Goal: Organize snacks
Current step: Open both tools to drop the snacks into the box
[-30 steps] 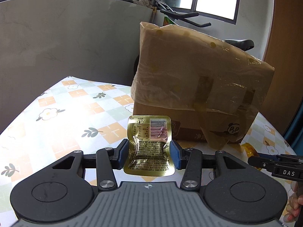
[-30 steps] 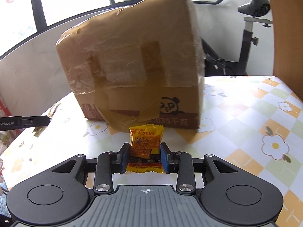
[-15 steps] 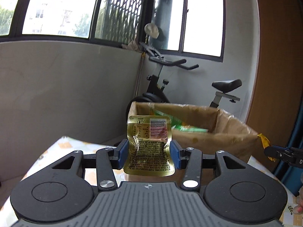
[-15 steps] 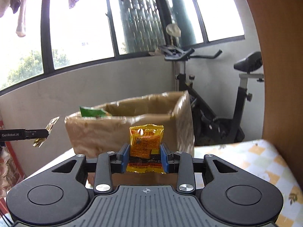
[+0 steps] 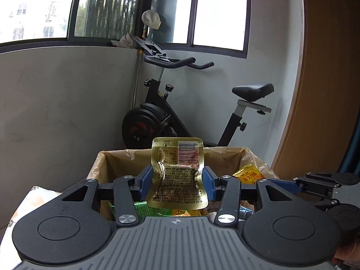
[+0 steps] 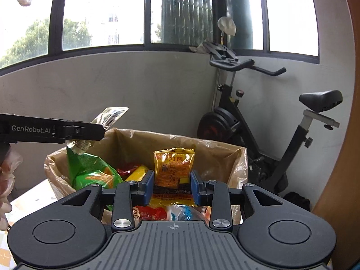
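A gold foil snack packet (image 5: 177, 175) stands upright between the blue pads of my left gripper (image 5: 177, 180). The pads still touch its sides while the jaws are opening. My right gripper (image 6: 172, 184) is shut on an orange snack packet (image 6: 173, 166). Both grippers hover over the open cardboard box (image 6: 238, 157), which is lined with plastic and holds several snack bags, among them a green one (image 6: 90, 171). In the right wrist view the left gripper (image 6: 101, 132) reaches in from the left with the gold packet (image 6: 112, 114). In the left wrist view the orange packet (image 5: 247, 175) shows at the right.
An exercise bike (image 5: 180, 112) stands behind the box against the grey wall, below the windows. A brown wooden panel (image 5: 326, 90) rises on the right. The flower-patterned table (image 6: 29, 193) shows left of the box. A person's hand (image 6: 6, 180) is at the left edge.
Both grippers rose from table level in front of the closed side of the box to above its open top, each still carrying its packet. The box's contents came into view.
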`<state>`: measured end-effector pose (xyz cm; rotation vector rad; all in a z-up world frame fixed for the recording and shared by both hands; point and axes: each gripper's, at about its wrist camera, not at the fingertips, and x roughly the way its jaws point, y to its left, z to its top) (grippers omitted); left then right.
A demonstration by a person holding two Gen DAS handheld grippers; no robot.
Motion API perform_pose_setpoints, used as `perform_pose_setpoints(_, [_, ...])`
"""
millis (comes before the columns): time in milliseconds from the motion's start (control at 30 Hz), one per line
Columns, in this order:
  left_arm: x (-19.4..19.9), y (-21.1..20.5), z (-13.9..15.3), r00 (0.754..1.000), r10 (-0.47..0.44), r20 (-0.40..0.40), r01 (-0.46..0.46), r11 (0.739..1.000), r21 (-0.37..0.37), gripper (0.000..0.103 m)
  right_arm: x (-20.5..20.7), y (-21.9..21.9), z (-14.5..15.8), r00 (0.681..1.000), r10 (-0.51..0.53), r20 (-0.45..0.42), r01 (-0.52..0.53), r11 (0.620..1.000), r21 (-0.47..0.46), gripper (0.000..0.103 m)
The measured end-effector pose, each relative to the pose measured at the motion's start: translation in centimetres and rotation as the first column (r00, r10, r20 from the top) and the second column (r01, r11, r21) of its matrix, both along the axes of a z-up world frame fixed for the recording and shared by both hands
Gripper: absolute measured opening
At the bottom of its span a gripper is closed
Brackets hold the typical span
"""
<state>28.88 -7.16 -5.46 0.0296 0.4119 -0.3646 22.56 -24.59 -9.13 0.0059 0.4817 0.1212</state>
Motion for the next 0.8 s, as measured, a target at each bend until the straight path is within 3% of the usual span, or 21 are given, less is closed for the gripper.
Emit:
perform_pose_setpoints(167, [1.9, -0.2, -1.2, 0.999, 0.025, -0.037, -0.022, 0.996, 0.081, 0.059, 1.1, 0.3, -0.9, 0.999, -0.028, -0.042, 0.028, 1.000, 0.014, 0.034])
perform_pose_setpoints(233, [2.4, 0.2, -1.3, 0.998, 0.037, -0.048, -0.033, 0.996, 0.086, 0.068, 1.1, 0.5, -0.9, 0.999, -0.027, -0.041, 0.027, 1.000, 0.001, 0.038])
perform_pose_setpoints(400, [1.4, 1.6, -0.7, 0.999, 0.037, -0.030, -0.034, 0.997, 0.067, 0.087, 0.3, 0.7, 0.0, 1.000, -0.017, -0.019, 0.017, 1.000, -0.017, 0.064])
perform_pose_setpoints(533, [0.2, 2.7, 0.6, 0.999, 0.051, -0.016, -0.050, 0.996, 0.069, 0.091, -0.5, 0.7, 0.9, 0.999, -0.033, -0.010, 0.033, 0.999, 0.009, 0.079])
perform_pose_setpoints(600, [-0.4, 3.3, 1.3, 0.999, 0.048, -0.002, -0.048, 0.997, 0.067, 0.093, -1.1, 0.5, 1.7, 0.999, -0.047, 0.003, 0.047, 0.999, 0.025, 0.093])
perform_pose_setpoints(800, [-3.1, 4.7, 3.5, 0.995, 0.089, 0.044, -0.091, 0.994, 0.056, 0.098, -3.2, 1.2, 4.0, 0.997, -0.074, 0.032, 0.073, 0.997, 0.030, 0.103])
